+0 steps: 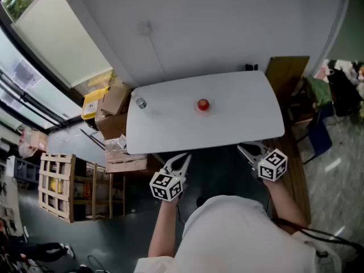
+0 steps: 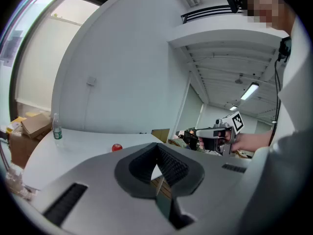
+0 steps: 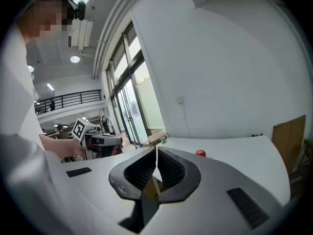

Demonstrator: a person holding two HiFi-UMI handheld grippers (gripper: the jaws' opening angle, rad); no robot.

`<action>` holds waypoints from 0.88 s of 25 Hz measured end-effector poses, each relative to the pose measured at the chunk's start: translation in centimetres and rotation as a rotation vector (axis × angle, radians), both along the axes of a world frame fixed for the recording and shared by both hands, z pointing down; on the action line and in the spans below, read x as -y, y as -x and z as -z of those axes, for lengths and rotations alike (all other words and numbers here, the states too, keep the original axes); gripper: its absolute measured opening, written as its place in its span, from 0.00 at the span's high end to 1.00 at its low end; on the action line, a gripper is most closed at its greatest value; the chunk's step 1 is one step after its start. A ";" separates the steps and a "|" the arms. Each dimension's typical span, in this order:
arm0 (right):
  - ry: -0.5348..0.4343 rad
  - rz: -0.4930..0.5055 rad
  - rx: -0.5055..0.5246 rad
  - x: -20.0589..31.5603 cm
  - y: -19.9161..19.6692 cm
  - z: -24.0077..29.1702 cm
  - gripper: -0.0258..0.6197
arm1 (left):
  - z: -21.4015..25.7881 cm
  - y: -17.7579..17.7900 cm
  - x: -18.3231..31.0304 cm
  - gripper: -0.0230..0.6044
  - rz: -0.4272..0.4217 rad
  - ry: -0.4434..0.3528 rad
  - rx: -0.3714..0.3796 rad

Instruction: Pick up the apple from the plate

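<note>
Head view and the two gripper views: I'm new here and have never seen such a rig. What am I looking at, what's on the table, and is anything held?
A person holds a two-jaw tool in each hand: the left gripper and the right gripper. The marker cubes are part of them. The head view looks down from a camera on the person's head; each gripper view looks along that gripper's own jaws. On the white table are a red apple and, further left, a small bottle. Both grippers are shut on nothing, near the table's front edge, so nothing is held.
</note>
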State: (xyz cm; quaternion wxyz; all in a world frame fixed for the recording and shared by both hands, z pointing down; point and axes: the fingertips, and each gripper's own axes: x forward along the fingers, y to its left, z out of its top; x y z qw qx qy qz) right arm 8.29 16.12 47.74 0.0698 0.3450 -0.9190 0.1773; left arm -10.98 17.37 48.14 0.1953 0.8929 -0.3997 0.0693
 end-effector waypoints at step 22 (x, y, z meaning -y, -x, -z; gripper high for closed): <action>-0.007 0.071 -0.009 -0.7 -0.6 -0.3 0.90 | -0.2 -2.0 -0.4 0.96 0.036 -0.006 -0.007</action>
